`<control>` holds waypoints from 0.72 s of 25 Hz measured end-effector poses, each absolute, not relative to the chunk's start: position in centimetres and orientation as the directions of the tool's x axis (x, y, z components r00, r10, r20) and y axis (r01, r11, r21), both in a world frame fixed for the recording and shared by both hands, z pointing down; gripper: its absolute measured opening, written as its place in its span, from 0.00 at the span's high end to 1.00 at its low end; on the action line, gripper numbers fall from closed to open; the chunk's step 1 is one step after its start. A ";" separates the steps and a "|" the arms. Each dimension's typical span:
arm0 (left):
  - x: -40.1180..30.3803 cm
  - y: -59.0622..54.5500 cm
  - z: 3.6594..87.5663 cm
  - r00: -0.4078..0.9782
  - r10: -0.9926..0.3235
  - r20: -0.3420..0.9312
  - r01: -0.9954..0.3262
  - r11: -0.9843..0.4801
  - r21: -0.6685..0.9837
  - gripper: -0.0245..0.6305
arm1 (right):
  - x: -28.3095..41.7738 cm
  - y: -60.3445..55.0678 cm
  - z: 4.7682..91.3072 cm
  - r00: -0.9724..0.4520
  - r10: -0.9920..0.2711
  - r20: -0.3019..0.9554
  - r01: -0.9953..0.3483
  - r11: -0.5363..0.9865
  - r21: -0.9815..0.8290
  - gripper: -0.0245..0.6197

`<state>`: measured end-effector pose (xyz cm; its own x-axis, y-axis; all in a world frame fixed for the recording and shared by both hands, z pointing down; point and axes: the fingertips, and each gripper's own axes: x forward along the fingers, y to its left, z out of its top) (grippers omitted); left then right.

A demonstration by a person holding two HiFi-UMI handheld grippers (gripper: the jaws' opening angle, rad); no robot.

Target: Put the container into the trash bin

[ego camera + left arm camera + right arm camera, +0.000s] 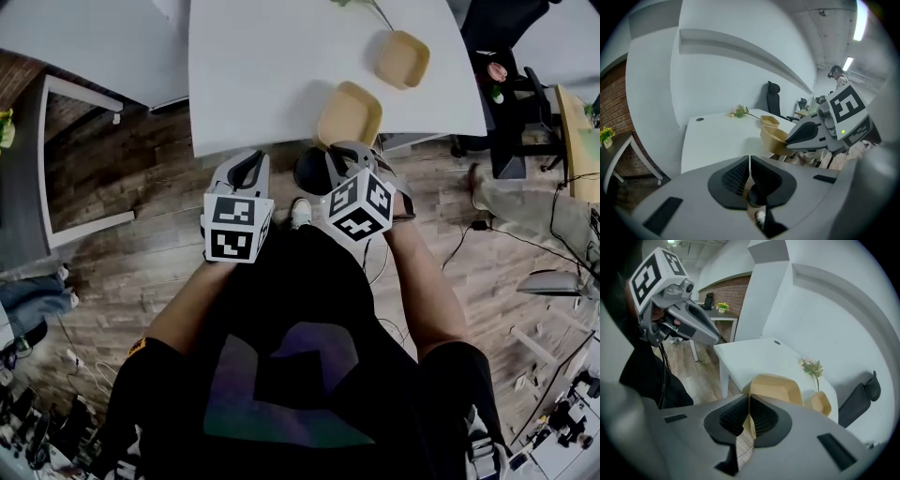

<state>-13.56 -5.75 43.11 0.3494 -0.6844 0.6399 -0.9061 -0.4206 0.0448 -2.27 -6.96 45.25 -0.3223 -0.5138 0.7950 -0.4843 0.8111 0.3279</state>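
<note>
Evidently the task is at its opening, with nothing yet put in any bin. Nearest, the left gripper (750, 165) is held low over the wooden floor (141, 197), its jaws pressed together on nothing. Just beside it, the right gripper (749, 401) is extended to the table's near edge. Its jaws are closed on the near wall of the tan container (349, 114), a strip of which is seen pinched between the pads. That container is found at the very lip of the white table (272, 66), partly overhanging it; whether it has been lifted clear of the top cannot be told. Directly below the lip, on the floor beside a white shoe (300, 212), a dark round shape (312, 172) is seen. It is judged to be the trash bin, though its mouth is not clearly made out. What is left, then, is the draw off the edge, the short descent toward that shape, and the release. Room for this is judged ample, since only the table's edge has to be cleared and open floor is seen to either side. Farther along the table a second tan container (402, 58) is set well apart from the first, and a flower sprig (812, 367) is laid beyond it, neither being in the path. A black office chair (774, 98) is placed past the table's far end.
</note>
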 end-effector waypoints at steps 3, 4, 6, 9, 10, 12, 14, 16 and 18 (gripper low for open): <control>-13.6 -5.2 42.8 0.382 -0.668 0.638 -0.890 -0.452 0.060 0.95 | -2.1 -6.0 44.5 -0.302 -0.532 0.791 -0.538 0.780 0.320 0.92; -13.7 -4.9 42.9 0.394 -0.660 0.640 -0.884 -0.463 0.066 0.95 | -2.1 -5.6 44.3 -0.292 -0.537 0.792 -0.555 0.769 0.317 0.92; -14.2 -4.2 43.2 0.415 -0.639 0.648 -0.869 -0.489 0.075 0.95 | -2.3 -4.6 44.1 -0.270 -0.543 0.795 -0.589 0.746 0.309 0.92; -14.7 -2.9 44.1 0.456 -0.605 0.653 -0.844 -0.526 0.103 0.95 | -2.7 -2.6 44.2 -0.231 -0.545 0.806 -0.642 0.708 0.295 0.92; -14.8 -2.6 44.4 0.473 -0.593 0.652 -0.834 -0.539 0.114 0.95 | -2.8 -1.9 44.3 -0.216 -0.547 0.809 -0.658 0.694 0.294 0.92; -14.8 -1.9 45.0 0.502 -0.570 0.651 -0.814 -0.565 0.133 0.95 | -3.0 -0.6 44.4 -0.188 -0.548 0.815 -0.686 0.667 0.290 0.92; -14.7 -1.3 45.3 0.523 -0.551 0.650 -0.797 -0.586 0.145 0.95 | -3.0 0.4 44.6 -0.167 -0.546 0.821 -0.710 0.644 0.284 0.92; -14.5 -0.9 45.6 0.538 -0.536 0.650 -0.783 -0.604 0.150 0.95 | -2.8 1.2 44.8 -0.152 -0.544 0.825 -0.732 0.623 0.276 0.92; -14.1 -0.4 45.9 0.549 -0.523 0.652 -0.770 -0.620 0.151 0.95 | -2.5 2.1 45.2 -0.142 -0.539 0.830 -0.754 0.603 0.262 0.92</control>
<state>-14.11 -0.43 45.87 0.5490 -0.5233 0.6518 -0.7700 -0.6200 0.1508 -2.48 2.08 45.18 -0.1419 -0.5386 0.8305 -0.7537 0.6027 0.2621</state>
